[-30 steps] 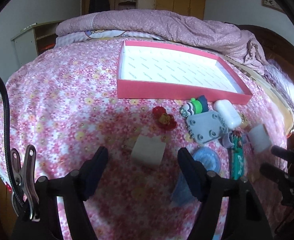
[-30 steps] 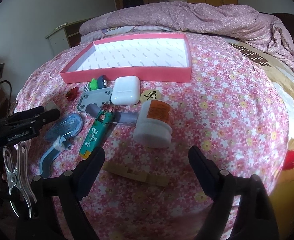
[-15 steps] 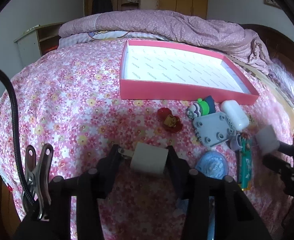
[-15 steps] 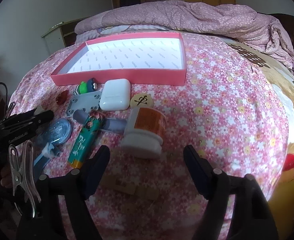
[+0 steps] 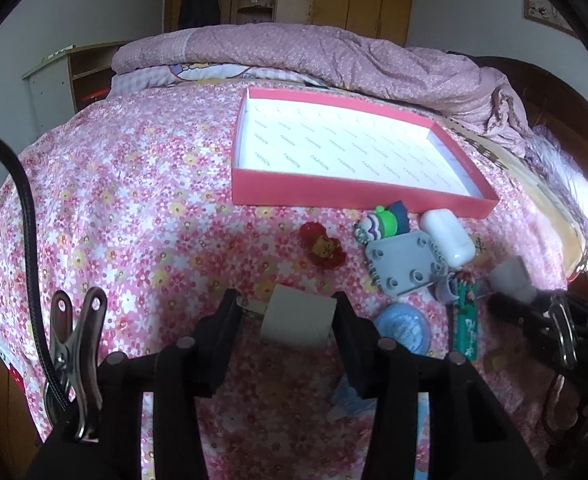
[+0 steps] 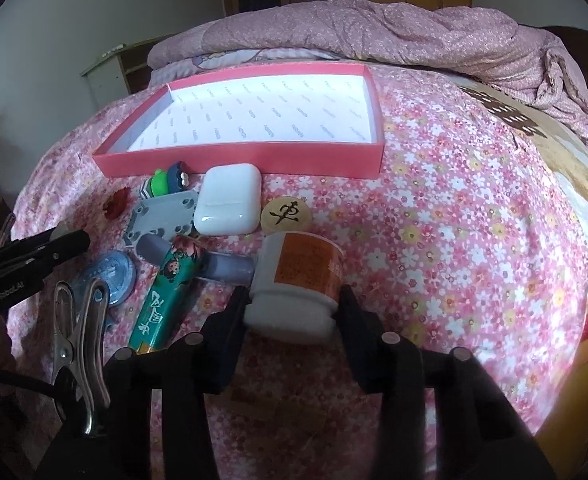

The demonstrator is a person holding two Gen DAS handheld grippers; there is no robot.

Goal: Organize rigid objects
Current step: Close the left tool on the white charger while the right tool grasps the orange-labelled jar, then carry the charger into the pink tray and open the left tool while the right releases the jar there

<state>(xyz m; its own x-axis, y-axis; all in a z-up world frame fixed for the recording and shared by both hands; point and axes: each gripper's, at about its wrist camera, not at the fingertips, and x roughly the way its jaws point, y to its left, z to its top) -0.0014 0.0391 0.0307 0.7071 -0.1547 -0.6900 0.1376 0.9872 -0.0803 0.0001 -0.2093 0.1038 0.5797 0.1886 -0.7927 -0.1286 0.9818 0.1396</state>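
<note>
Black two-fingered tool [image 5: 286, 312], steel clip [image 5: 76, 364], black cable [image 5: 30, 248]

Earbud case [image 6: 230, 205]: glossy white plastic. Bedspread [image 5: 134, 208]: floral cloth. Red tray [image 6: 254, 158]: matt card, printed paper lining.

Both fisheye views are aimed steeply down from close above the bed; the red box [image 5: 357, 192] [image 6: 246, 156] at twelve o'clock is shared.

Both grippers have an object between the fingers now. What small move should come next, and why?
Probably lift both a little. The left gripper holds the white block; the right gripper, jaws closing, has the white jar between them. The pink tray beyond is empty.
</note>
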